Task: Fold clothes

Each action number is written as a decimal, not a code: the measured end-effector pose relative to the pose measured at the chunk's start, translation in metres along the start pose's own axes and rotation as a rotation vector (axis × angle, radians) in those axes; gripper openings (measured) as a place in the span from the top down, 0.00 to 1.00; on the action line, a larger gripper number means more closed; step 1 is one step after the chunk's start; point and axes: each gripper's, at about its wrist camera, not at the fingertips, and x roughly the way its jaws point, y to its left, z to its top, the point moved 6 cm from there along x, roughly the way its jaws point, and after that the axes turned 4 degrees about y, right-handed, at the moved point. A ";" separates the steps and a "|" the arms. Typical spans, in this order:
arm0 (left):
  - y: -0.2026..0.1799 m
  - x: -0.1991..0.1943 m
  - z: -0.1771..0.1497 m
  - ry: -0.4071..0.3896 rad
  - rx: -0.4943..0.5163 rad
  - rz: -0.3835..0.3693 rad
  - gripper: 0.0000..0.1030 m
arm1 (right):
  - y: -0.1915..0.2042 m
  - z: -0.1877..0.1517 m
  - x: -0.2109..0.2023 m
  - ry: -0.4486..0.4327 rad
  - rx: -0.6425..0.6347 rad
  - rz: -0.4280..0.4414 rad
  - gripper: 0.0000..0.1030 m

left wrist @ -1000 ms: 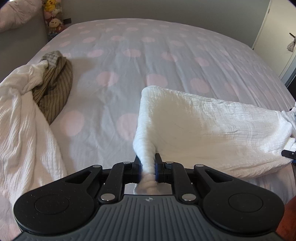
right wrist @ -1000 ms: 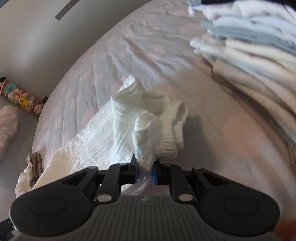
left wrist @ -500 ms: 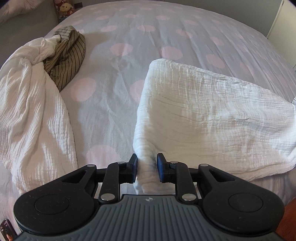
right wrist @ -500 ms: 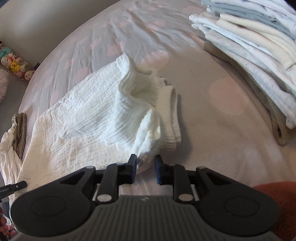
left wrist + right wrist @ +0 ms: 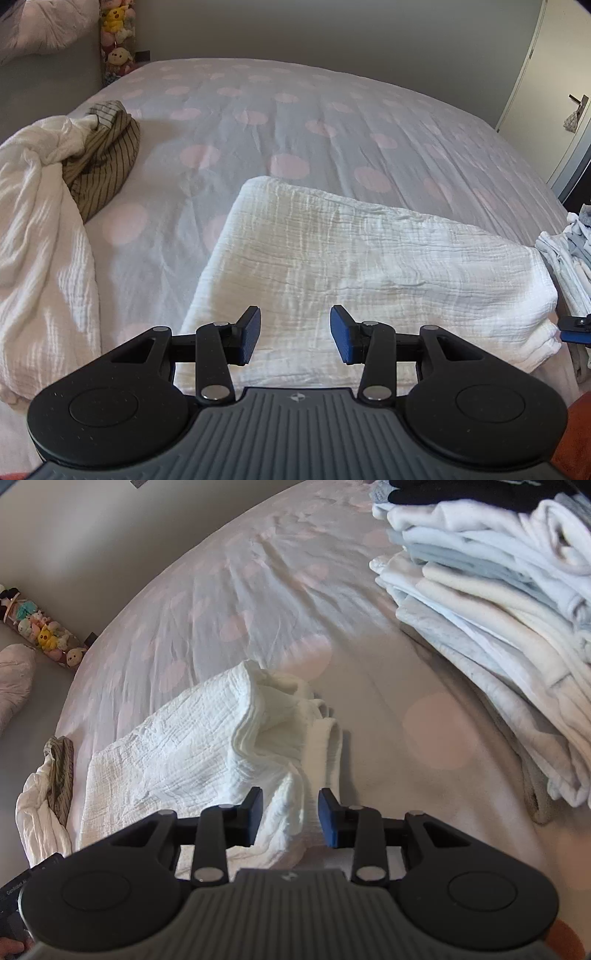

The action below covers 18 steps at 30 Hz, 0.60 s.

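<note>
A white crinkled muslin cloth [image 5: 354,258] lies folded over on the dotted bed sheet [image 5: 295,122]. My left gripper [image 5: 295,338] hovers open just above the cloth's near left edge, nothing between its blue pads. In the right wrist view the same cloth [image 5: 184,746] has a bunched, ruffled right end [image 5: 295,716]. My right gripper [image 5: 290,819] stands open over that end, with a fold of cloth lying loose between the fingers. The right gripper's tip [image 5: 574,326] shows at the left view's right edge.
An unfolded white garment [image 5: 40,236] and a striped olive one [image 5: 101,162] lie heaped at the bed's left. A tall stack of folded clothes [image 5: 498,620] sits at the right. Plush toys [image 5: 116,37] stand by the wall; a door [image 5: 554,92] is at the far right.
Both grippers held the white cloth's corners a second ago, lowered it onto the bed and let go. Their jaws have since opened wide and pulled back a little.
</note>
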 end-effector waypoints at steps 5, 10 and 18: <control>0.002 0.015 -0.017 0.043 -0.052 -0.032 0.62 | 0.002 0.002 0.010 -0.005 -0.024 0.016 0.93; 0.010 0.015 -0.021 0.046 -0.096 -0.054 0.62 | 0.003 -0.007 -0.002 0.004 -0.059 0.000 0.94; 0.000 0.021 -0.023 0.077 -0.049 -0.054 0.62 | -0.009 -0.023 0.005 0.084 -0.060 -0.033 0.94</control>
